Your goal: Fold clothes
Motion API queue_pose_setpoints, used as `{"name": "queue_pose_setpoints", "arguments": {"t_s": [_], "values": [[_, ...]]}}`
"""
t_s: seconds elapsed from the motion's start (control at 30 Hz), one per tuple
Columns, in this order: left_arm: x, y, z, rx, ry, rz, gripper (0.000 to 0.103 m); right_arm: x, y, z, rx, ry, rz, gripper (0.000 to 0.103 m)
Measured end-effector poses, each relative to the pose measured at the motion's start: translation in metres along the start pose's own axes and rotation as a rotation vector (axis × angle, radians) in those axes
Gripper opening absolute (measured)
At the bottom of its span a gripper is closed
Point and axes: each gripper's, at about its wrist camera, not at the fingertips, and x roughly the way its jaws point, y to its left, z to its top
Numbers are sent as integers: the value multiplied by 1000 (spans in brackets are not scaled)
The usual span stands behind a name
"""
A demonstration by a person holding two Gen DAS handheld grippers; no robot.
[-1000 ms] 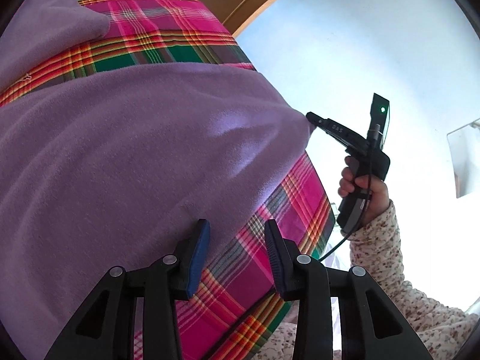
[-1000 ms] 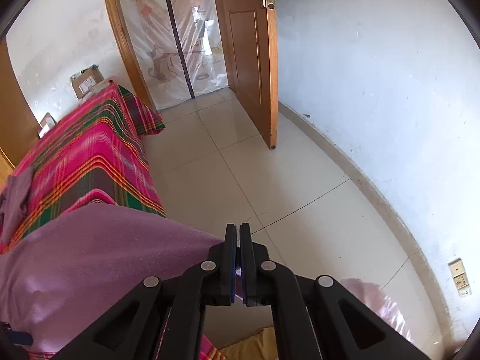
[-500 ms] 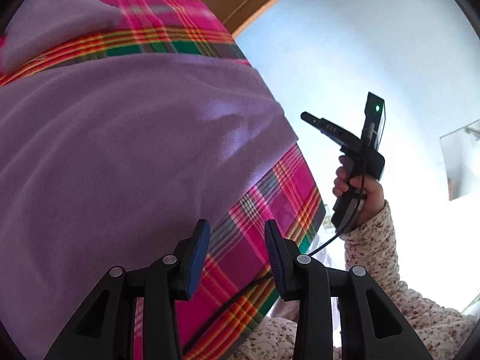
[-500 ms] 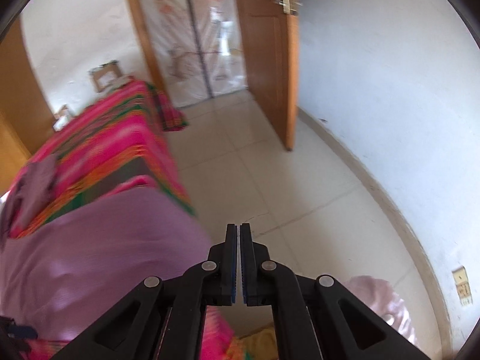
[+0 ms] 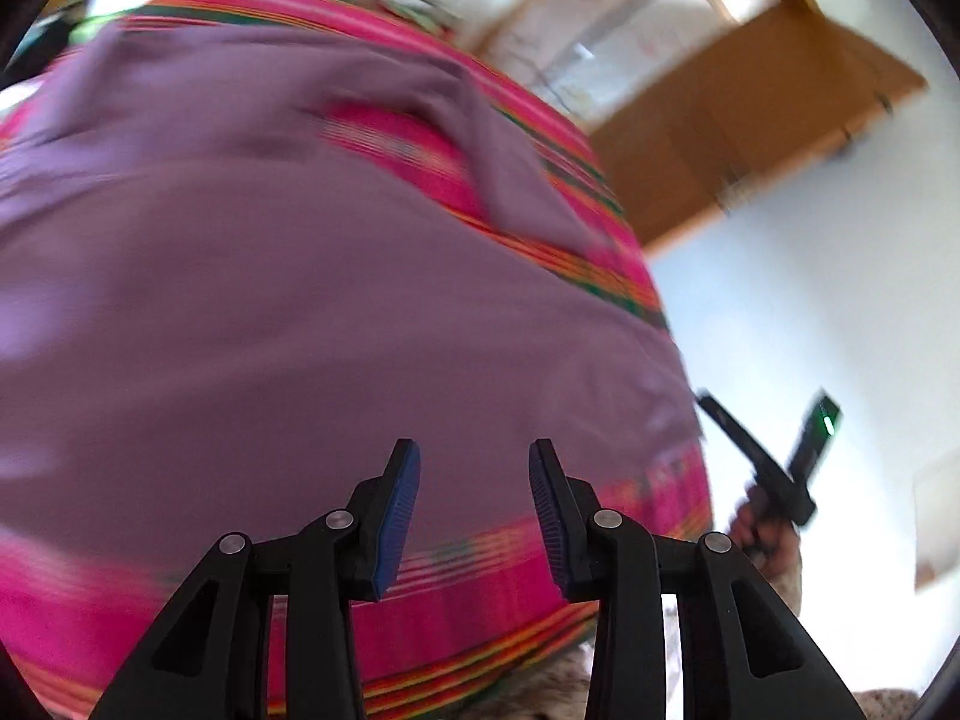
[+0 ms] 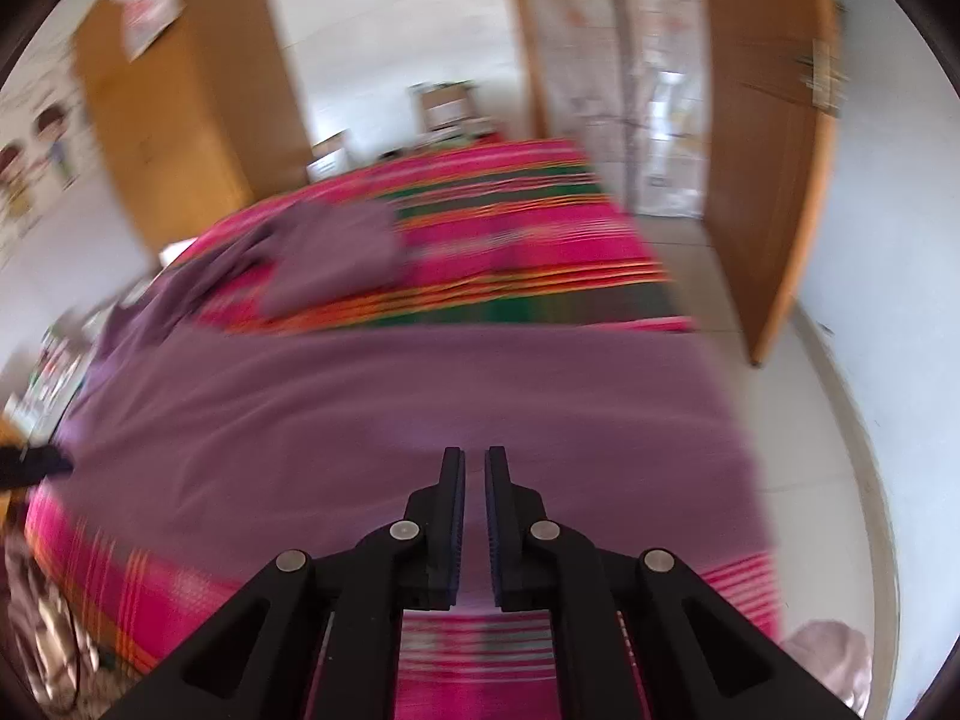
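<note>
**Both grippers empty above the garment's near hem**

Left gripper (image 5: pixel 474 516): jaws apart, nothing between. Purple garment (image 5: pixel 312 324) fills centre frame, spread on plaid bedspread (image 5: pixel 468 606), long axis running toward upper frame. Right gripper (image 6: pixel 474 525): jaws have just been opening, a narrow gap, nothing held. Garment's near hem lies just under its tips; judged the nearer of the 2 tools.
</note>
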Motion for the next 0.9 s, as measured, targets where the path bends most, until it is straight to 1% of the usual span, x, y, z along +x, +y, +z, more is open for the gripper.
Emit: {"name": "queue_pose_setpoints", "arguments": {"t_s": [0.1, 0.17, 0.27, 0.33, 0.47, 0.53, 0.57, 0.63, 0.77, 0.83, 0.9], "values": [[-18, 33, -3, -76, -44, 49, 39, 3, 20, -11, -56, 18, 11, 13], [-27, 51, -6, -112, -61, 67, 39, 5, 26, -18, -76, 28, -8, 14], [-38, 77, -11, -192, -92, 96, 39, 7, 30, -27, -101, 43, -51, 15], [-45, 92, -16, -240, -113, 114, 39, 2, 28, -33, -97, 31, -58, 16], [-52, 114, -21, -292, -127, 128, 39, -10, 25, -41, -79, 17, -74, 16], [-54, 123, -21, -311, -134, 105, 39, -17, 23, -43, -79, 3, -87, 18], [-55, 126, -21, -319, -136, 98, 39, -19, 20, -43, -62, -3, -105, 20], [-57, 130, -21, -328, -140, 102, 39, -24, 11, -45, -11, -17, -149, 27], [-69, 138, -34, -366, -173, 130, 39, -35, -15, -53, 139, -57, -200, 34], [-80, 150, -41, -410, -198, 147, 39, -36, -30, -56, 215, -56, -222, 38], [-92, 163, -47, -472, -233, 131, 39, -35, -42, -56, 269, -45, -238, 39]]}}
